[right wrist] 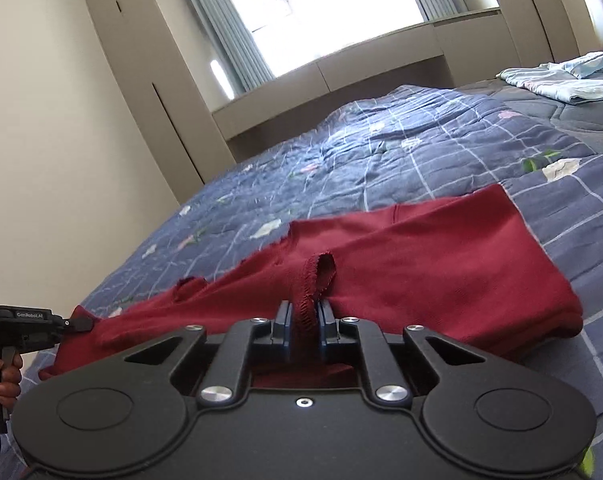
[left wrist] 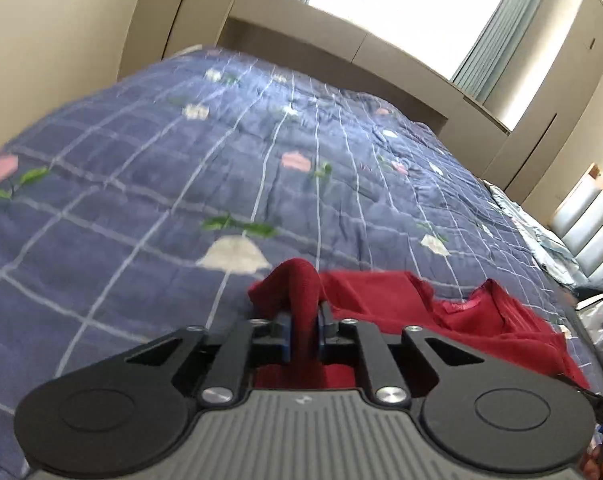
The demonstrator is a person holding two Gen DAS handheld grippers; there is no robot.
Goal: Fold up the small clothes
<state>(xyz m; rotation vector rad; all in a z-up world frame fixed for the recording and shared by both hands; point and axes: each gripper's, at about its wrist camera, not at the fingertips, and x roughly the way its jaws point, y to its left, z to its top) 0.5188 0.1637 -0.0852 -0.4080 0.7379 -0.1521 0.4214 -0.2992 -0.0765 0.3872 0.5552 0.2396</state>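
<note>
A dark red garment (right wrist: 441,264) lies spread across the blue checked quilt (right wrist: 381,160). In the right wrist view my right gripper (right wrist: 304,312) is shut on a bunched, frayed edge of the red garment, which sticks up between the pads. My left gripper (right wrist: 77,323) shows at the far left of that view, pinching the garment's left corner, with a hand on its handle. In the left wrist view my left gripper (left wrist: 305,324) is shut on a raised fold of the red garment (left wrist: 401,300), and the cloth trails off to the right.
The quilt (left wrist: 181,180) covers a wide bed. A light blue folded cloth (right wrist: 561,76) lies at the far right corner of the bed. Beige wardrobes and a bright window with curtains stand behind the bed. A grey padded headboard (left wrist: 589,220) is at the right.
</note>
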